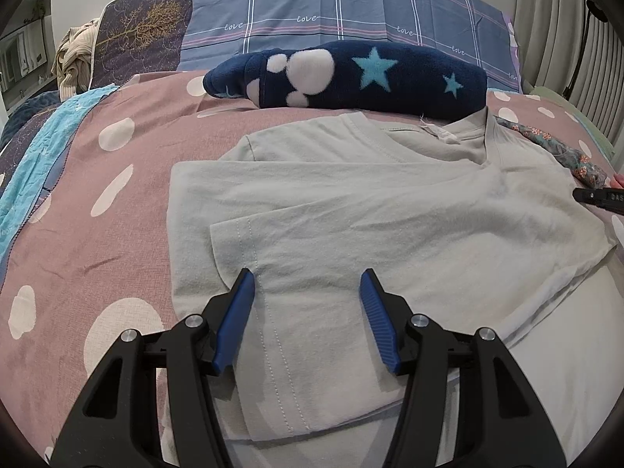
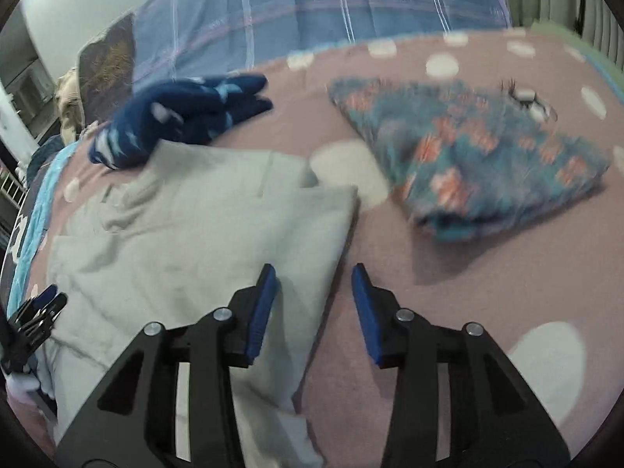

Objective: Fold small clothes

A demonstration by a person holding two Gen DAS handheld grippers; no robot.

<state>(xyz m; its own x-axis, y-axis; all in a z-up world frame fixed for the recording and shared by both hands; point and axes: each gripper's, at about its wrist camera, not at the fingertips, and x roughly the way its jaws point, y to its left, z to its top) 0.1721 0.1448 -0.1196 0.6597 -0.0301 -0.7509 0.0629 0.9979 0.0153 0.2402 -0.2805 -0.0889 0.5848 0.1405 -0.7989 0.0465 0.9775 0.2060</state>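
Note:
A pale grey T-shirt lies on the pink dotted bedspread, with its left side and sleeve folded in over the body. My left gripper is open and empty, just above the folded sleeve. The right gripper shows at the right edge of the left wrist view. In the right wrist view the shirt lies at left, and my right gripper is open and empty over the shirt's right edge. The left gripper shows at the far left there. That view is blurred.
A navy fleece garment with stars lies behind the shirt's collar. A folded teal floral garment lies to the right. Blue plaid pillows stand at the head of the bed. A turquoise cloth lies at the left edge.

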